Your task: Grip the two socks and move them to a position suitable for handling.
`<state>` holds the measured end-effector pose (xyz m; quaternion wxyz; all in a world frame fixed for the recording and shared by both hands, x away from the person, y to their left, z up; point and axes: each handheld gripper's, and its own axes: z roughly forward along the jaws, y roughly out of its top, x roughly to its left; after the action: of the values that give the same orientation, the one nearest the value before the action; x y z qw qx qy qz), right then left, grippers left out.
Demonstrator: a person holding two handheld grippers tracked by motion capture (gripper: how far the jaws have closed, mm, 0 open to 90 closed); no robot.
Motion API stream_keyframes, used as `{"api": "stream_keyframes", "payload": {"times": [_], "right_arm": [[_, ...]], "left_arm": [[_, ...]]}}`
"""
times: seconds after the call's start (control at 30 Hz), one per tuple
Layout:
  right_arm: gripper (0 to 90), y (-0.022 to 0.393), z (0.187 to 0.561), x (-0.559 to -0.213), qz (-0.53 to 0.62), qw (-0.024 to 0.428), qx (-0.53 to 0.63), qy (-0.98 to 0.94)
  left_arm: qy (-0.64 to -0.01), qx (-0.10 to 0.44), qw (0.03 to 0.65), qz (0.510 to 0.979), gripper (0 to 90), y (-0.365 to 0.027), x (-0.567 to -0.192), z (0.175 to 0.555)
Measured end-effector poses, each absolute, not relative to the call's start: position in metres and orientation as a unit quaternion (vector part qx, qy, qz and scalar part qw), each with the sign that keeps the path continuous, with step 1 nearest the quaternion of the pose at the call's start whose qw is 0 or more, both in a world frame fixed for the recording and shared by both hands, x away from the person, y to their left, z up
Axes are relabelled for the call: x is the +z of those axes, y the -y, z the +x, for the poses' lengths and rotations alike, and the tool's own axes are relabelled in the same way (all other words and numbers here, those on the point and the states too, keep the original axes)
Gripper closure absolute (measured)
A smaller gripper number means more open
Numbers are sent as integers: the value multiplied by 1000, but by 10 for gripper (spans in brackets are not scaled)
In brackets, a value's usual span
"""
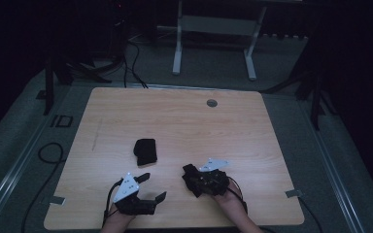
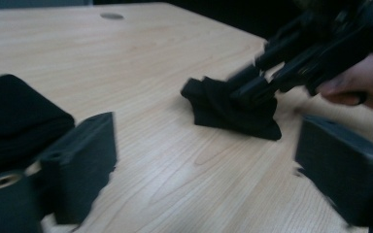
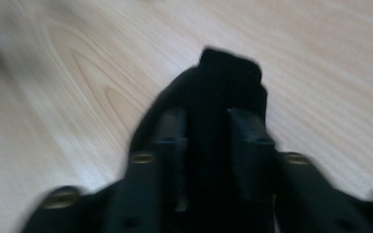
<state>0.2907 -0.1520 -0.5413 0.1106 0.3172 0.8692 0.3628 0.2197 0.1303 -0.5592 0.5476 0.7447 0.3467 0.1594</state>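
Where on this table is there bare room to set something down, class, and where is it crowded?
The whole far half of the table, between the grommet hole and the folded black cloth, lies bare, as do the right and left edges. The near edge is crowded: open left claw, right claw shut on a second black cloth.

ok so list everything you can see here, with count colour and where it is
table: one, light wood, centre of the high view
black cloth: two; one folded left of centre on the table, one bunched between the right gripper's jaws on the table
grommet: one, grey, far edge of the table
desk frame: one, white, on the floor beyond the table
cables: several, black, on the floor at far left
left gripper: one, black, near edge, jaws apart
right gripper: one, black, near edge, closed on cloth
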Motion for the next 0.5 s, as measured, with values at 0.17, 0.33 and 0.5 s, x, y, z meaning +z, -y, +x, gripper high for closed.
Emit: {"api": "stream_keyframes", "payload": {"times": [0.17, 0.33, 0.5], "right_arm": [[498, 155, 278, -526, 288, 133, 372, -872], [476, 145, 262, -535, 241, 148, 346, -894], [504, 136, 261, -546, 207, 176, 320, -907]], "left_arm": [[-360, 146, 523, 758, 262, -118, -557, 233], [-378, 135, 495, 771, 408, -104, -555, 257], [-372, 125, 451, 801, 478, -84, -558, 283]]}}
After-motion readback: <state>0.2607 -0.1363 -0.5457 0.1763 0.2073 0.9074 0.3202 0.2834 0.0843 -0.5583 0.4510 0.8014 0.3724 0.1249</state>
